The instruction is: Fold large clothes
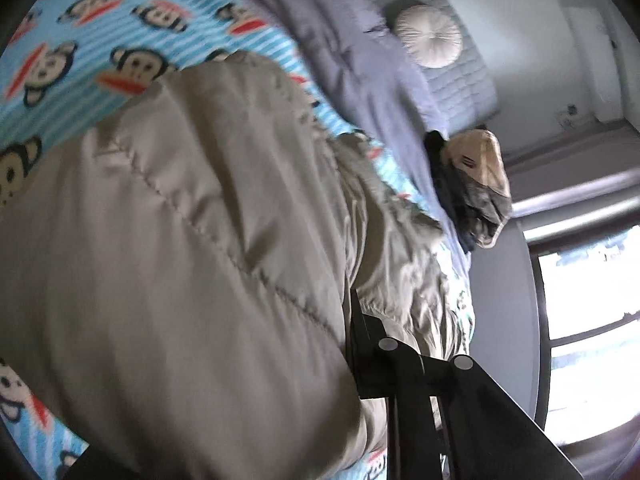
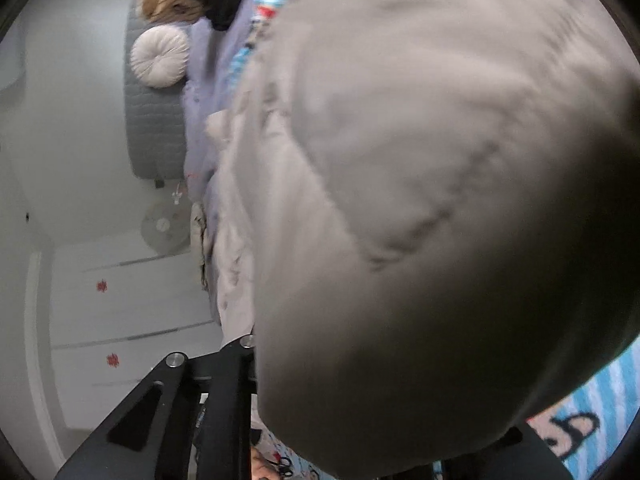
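your left hand-held gripper (image 1: 360, 344) looks clamped on the beige puffer jacket (image 1: 192, 220), which is draped over the monkey-print bed sheet (image 1: 100, 28). whether the right hand-held gripper (image 2: 248, 360) is pinching it i cannot tell; padding hides its fingers. keep both edges level and taut, then lay the fold down evenly.

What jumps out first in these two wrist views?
A puffy beige jacket fills most of both views, draped close over the lenses and hiding much of the left gripper and right gripper. Under it lies a bright blue monkey-print blanket. Beyond, a round pale cushion rests against a grey headboard.
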